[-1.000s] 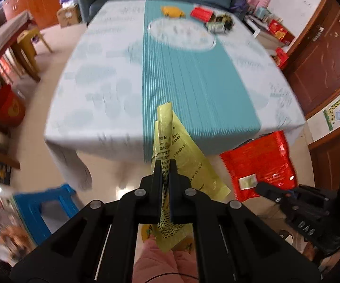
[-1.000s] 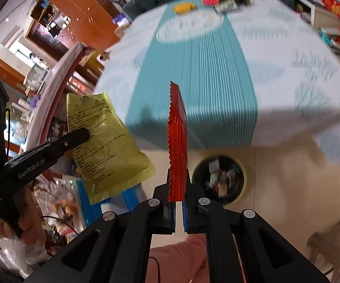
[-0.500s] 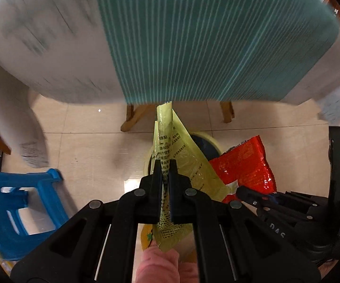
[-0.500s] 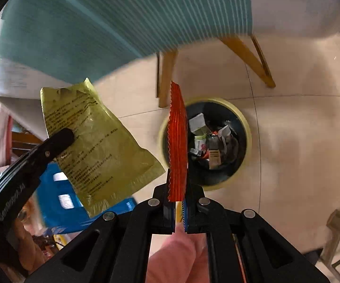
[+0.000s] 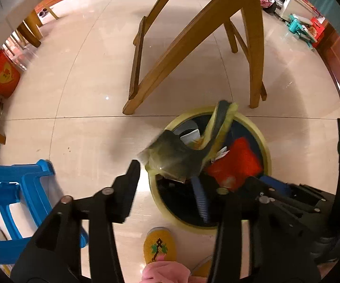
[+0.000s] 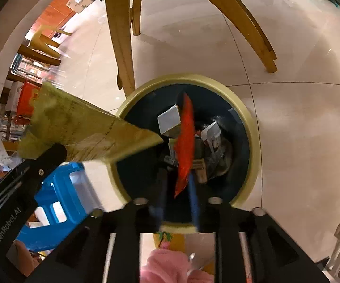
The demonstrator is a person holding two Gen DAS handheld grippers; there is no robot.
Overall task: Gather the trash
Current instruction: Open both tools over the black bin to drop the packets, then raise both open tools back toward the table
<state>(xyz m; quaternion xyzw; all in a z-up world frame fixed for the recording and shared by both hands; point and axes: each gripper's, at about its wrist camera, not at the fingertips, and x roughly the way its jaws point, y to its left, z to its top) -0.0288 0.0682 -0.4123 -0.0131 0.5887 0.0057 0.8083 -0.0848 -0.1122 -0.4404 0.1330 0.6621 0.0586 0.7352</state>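
Observation:
A round bin with a yellow rim [image 5: 265, 146] [image 6: 252, 122] stands on the floor under the table and holds several scraps. My left gripper [image 5: 166, 184] hangs over its left edge. Its jaws are opening, and the yellow wrapper [image 5: 177, 160] is loose and blurred between and ahead of the fingers, over the bin. My right gripper [image 6: 176, 179] points down into the bin. Its jaws are also opening, and the red wrapper [image 6: 185, 146] hangs free between its blurred fingers. The yellow wrapper [image 6: 87, 132] also shows in the right wrist view, by a left finger [image 6: 52, 152].
Wooden table legs [image 5: 181, 44] [image 6: 120, 35] stand just behind the bin. A blue plastic stool [image 5: 16, 188] [image 6: 56, 195] sits to the left. A foot in a yellow slipper [image 5: 159, 245] is in front of the bin, with a pink sleeve [image 6: 170, 266] below.
Both grippers have dropped from above the table to just over the bin. Both went from shut on their wrappers to apart, and the yellow and red wrappers have come loose.

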